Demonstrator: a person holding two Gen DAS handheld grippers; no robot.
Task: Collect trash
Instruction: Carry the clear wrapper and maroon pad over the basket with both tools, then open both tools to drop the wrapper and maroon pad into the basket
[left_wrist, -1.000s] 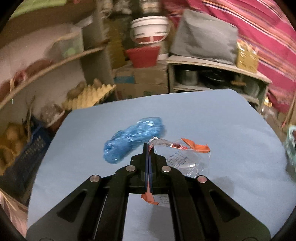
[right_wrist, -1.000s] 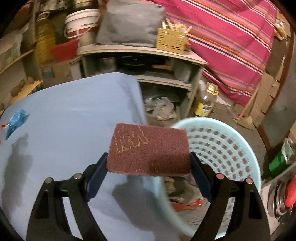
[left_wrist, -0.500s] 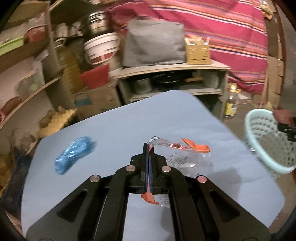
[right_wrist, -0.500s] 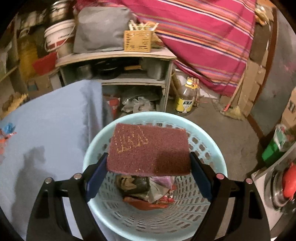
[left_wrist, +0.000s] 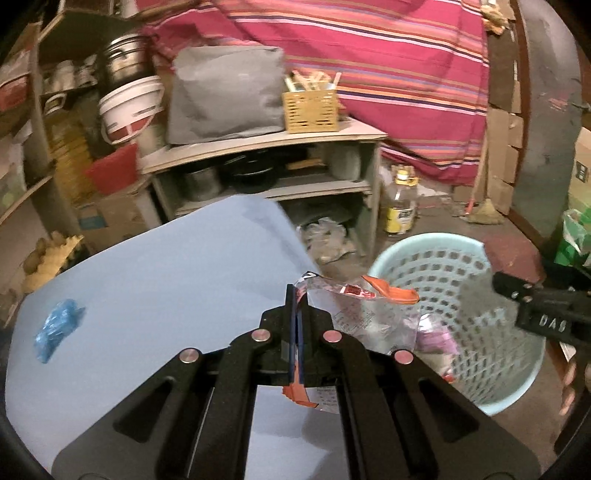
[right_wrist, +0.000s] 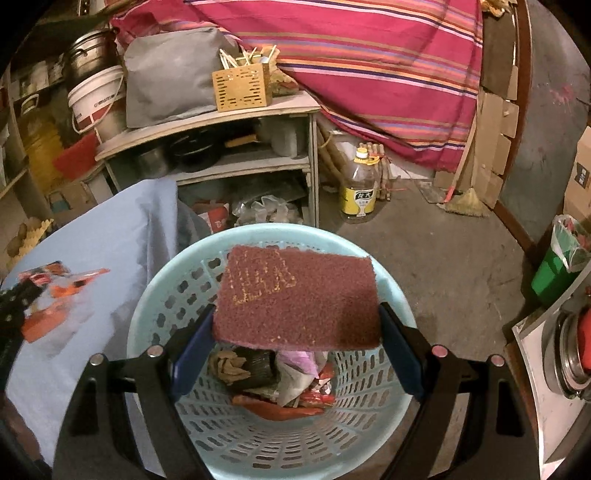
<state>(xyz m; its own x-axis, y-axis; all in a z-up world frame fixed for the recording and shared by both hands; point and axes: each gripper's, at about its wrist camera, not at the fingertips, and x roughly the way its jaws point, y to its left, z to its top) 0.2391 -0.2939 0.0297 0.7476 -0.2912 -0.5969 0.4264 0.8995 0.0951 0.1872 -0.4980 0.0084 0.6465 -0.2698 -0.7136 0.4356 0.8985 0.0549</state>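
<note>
My left gripper (left_wrist: 296, 295) is shut on a clear plastic wrapper with orange edges (left_wrist: 364, 314), held above the blue table's (left_wrist: 166, 280) right edge, beside the light-blue basket (left_wrist: 498, 391). My right gripper (right_wrist: 295, 325) is shut on a maroon scouring pad (right_wrist: 299, 299) and holds it over the basket (right_wrist: 155, 295), which has trash (right_wrist: 280, 376) in it. A crumpled blue bag (left_wrist: 57, 328) lies on the table at the left. The left gripper and wrapper (right_wrist: 55, 291) show blurred in the right wrist view. The right gripper's body (left_wrist: 543, 310) shows at the right of the left wrist view.
A grey shelf unit (left_wrist: 266, 147) with pots, a grey bag and a yellow basket stands behind the table. An oil bottle (right_wrist: 364, 188) and a broom (right_wrist: 465, 199) are on the floor. A green bin (right_wrist: 557, 266) stands at the right. A striped cloth (right_wrist: 369, 55) hangs behind.
My left gripper has swung right with the wrapper, from the table's middle to beside the basket. My right gripper has carried the pad from the table edge to above the basket.
</note>
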